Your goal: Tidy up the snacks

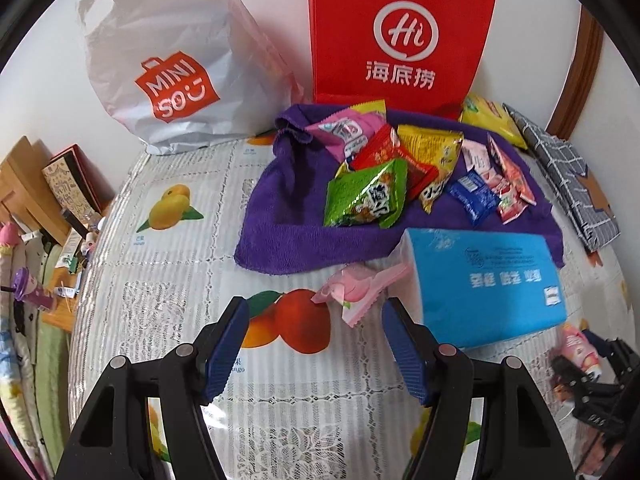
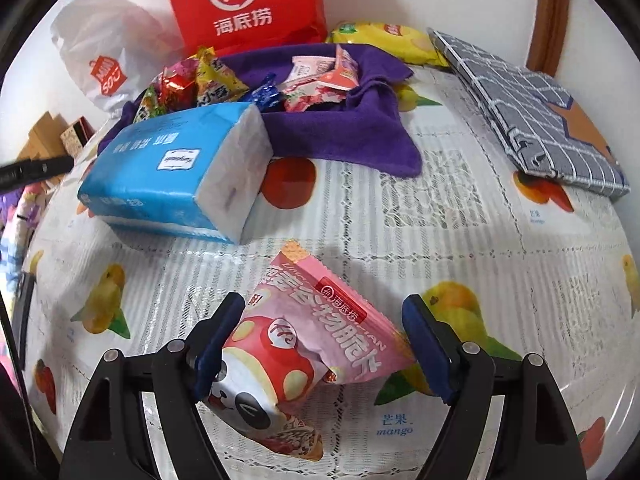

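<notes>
Several snack packets (image 1: 384,172) lie piled on a purple cloth (image 1: 280,240) at the back of the table; they also show in the right wrist view (image 2: 304,84). A small pink packet (image 1: 352,292) lies on the tablecloth just ahead of my left gripper (image 1: 314,312), which is open and empty. My right gripper (image 2: 324,324) is open, its fingers on either side of a large pink snack packet (image 2: 312,332) lying on the table. That packet and the right gripper show at the right edge of the left wrist view (image 1: 580,350).
A blue tissue pack (image 1: 484,280) lies between the grippers and the cloth. A red paper bag (image 1: 400,32) and a white plastic bag (image 1: 168,60) stand against the wall. A yellow packet (image 2: 384,38) and a grey checked pouch (image 2: 528,116) lie at the right. Clutter sits beyond the table's left edge.
</notes>
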`<state>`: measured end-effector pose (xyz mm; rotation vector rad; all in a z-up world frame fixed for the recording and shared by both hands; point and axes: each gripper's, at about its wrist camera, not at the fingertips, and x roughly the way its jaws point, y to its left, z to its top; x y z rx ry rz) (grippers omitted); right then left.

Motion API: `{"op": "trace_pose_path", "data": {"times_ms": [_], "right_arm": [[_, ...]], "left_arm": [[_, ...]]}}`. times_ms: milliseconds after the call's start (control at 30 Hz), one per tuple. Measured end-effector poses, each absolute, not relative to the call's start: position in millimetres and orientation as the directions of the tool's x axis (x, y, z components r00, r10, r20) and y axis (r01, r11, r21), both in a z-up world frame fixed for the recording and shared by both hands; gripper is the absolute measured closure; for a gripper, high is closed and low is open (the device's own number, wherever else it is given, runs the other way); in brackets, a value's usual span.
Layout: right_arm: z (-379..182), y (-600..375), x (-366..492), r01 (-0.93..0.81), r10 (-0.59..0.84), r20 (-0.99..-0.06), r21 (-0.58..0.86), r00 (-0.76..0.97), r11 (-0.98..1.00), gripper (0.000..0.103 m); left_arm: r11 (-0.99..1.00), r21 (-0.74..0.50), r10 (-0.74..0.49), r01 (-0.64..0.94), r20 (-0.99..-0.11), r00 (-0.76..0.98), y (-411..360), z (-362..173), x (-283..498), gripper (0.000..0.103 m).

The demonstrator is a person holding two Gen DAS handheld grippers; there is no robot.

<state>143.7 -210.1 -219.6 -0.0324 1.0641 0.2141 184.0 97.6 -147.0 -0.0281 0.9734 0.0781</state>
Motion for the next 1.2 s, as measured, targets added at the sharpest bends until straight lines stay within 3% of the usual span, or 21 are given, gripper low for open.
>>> {"op": "trace_pose_path", "data": {"times_ms": [200,433,767,900,1033,1200], "right_arm": [[-220.5,-209.6,145.8,-0.201,0.170,-0.882,0.088,0.440,0.976,0.026],[-221.3,-208.1,147.7,-0.199,0.159,-0.883,0.077,0.441,0.977,0.026],[-222.3,-208.1,150.9,-0.228,0.172,-0.880,0.075,0.443,0.971,0.026],[-223.0,-206.1,152.2,-0.230,0.168,-0.879,0.069,0.445,0.971,0.026],[-223.5,-206.0,152.9,-0.235,0.173,-0.878,0.072,0.446,0.969,0.026],[-224.0,-204.8,151.9,-0.237,0.172,-0.875,0.068,0.453,0.969,0.026]], "left_arm": [[0.998,0.012,0.042,-0.056,-0.827,0.561,99.5,-160.3,186.0,0.037],[0.995,0.100,0.096,-0.021,-0.832,0.547,87.1,-172.9,197.6,0.037],[0.995,0.100,0.083,0.002,-0.834,0.545,83.1,-182.2,209.8,0.038],[0.997,0.072,0.045,0.029,-0.840,0.541,83.8,-184.2,211.4,0.062],[0.997,0.045,0.006,0.059,-0.839,0.544,81.1,-187.0,212.0,0.075],[0.997,0.026,-0.017,0.071,-0.832,0.554,79.8,-187.6,212.9,0.075]]}}
